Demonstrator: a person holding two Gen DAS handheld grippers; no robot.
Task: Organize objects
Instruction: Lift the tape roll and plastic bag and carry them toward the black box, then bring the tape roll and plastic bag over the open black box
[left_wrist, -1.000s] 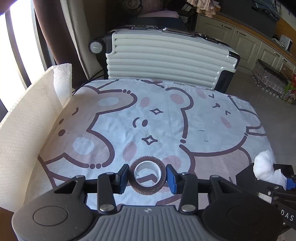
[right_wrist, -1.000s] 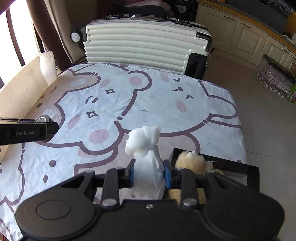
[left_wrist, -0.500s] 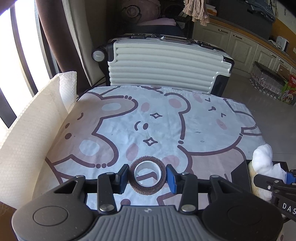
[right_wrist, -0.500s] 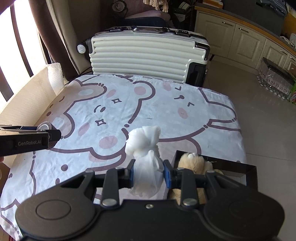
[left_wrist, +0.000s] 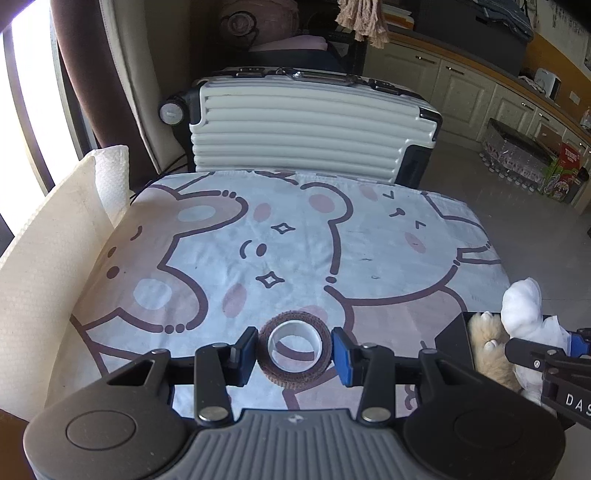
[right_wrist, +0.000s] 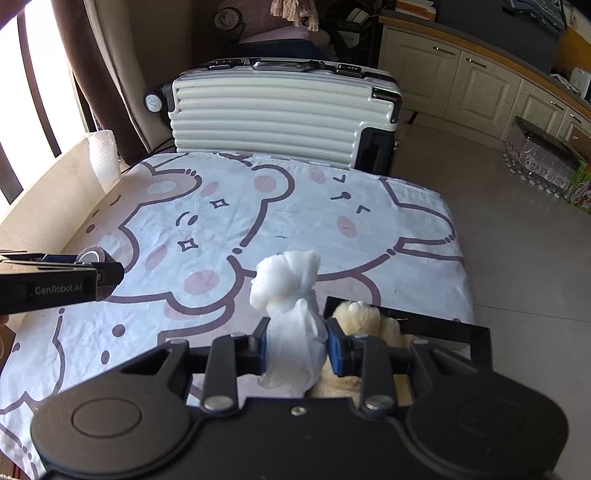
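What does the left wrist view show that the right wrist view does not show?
Only the left wrist view shows the left gripper from behind, closed on a brown tape roll whose white core is seen end-on.

Only the right wrist view shows the right gripper from behind, closed on a knotted white cloth bundle, and the black box's far rim.

Both show the bear-print cloth, the white suitcase, the plush toy and the cabinets.

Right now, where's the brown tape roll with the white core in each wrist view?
Left wrist: brown tape roll with white core, bottom centre, clamped in the left gripper.
Right wrist: far left, mid-height, mostly hidden by that gripper.
Shared landmark: white ribbed suitcase behind the table.
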